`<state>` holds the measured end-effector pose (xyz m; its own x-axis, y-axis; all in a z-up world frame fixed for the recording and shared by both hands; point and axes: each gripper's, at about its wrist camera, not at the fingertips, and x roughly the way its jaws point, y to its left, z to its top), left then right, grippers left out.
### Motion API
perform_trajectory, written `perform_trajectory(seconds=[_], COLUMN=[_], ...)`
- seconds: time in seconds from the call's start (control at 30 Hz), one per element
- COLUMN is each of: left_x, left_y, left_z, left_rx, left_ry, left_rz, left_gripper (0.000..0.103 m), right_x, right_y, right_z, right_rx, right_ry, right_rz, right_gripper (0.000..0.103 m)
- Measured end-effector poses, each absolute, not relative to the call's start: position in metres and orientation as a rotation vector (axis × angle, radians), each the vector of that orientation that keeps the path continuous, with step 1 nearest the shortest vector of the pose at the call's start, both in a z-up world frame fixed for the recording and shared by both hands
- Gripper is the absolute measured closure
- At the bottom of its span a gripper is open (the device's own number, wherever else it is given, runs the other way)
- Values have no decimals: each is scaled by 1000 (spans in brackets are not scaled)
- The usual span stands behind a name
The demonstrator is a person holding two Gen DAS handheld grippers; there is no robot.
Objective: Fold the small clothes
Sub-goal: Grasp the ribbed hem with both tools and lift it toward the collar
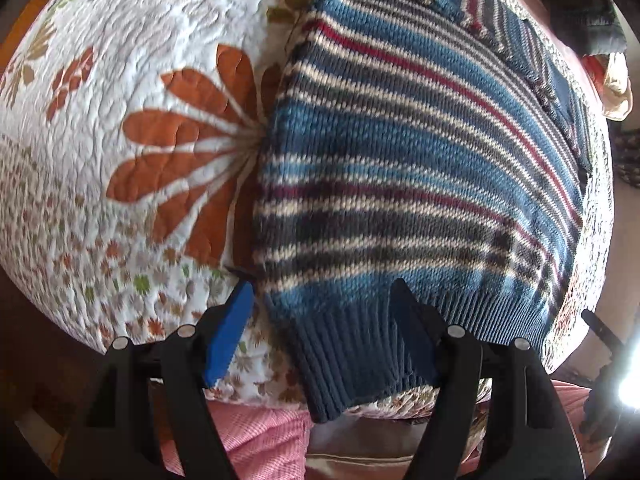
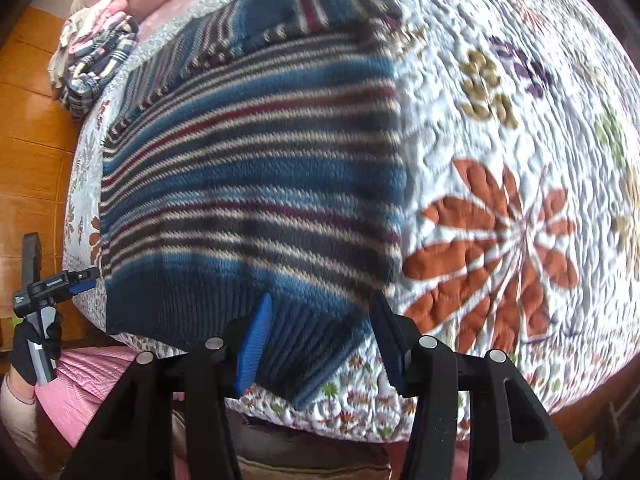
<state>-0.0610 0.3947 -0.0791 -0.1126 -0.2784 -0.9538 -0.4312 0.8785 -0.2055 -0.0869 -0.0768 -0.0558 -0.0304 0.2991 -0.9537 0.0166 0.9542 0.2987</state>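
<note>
Right wrist view: both the right gripper (image 2: pixel 320 336) and left gripper (image 1: pixel 324 320) gape over the striped sweater's (image 2: pixel 248 168) hem at the quilt's (image 2: pixel 500 120) near edge, so clamping only one layer could wreck the fold.

A quilted bedspread (image 1: pixel 132 32) covers the bed, white with stitched puckers, large rust-orange leaf flowers (image 2: pixel 496 248) and a border of small scattered blossoms near the front edge. Spread flat on it lies a knitted striped sweater (image 1: pixel 400 168) (blue, grey, cream and thin red bands), its ribbed dark-blue hem (image 2: pixel 224 320) hanging a little over the quilt's near edge. The upper part shows a sleeve folded across the body. At the far corner of the bed, beside the sweater, sits a small heap of other clothes (image 2: pixel 92 60), plaid and pale pieces bundled together.
</note>
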Motion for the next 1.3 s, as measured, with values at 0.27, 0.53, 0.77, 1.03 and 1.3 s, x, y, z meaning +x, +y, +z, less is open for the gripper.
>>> perform_trajectory(seconds=[0.27,0.53,0.77,1.03,1.3], left_x=[-84,-78,-86,-68,-20], left_y=[373,352,353,368,383], left_z=[-102,-108,-109,-70,-32], left_rx=[-515,-520,-607,-717,-743], left_ry=[1783,1790,1741,1595,1402], left_rz=[126,75,45,-10,-20], left_gripper=[33,63,94,95,95], right_x=[-122,-139,-133,-111,-47], right_y=[-79,-64,-65,-92,-95], right_z=[-87,-114,-103,-56,-28], right_rx=[322,395,454,570,574], right_ry=[1703,1789,1760,1606,1508], right_rz=[217,247,310,362,350], right_gripper=[52,64,93,93,94])
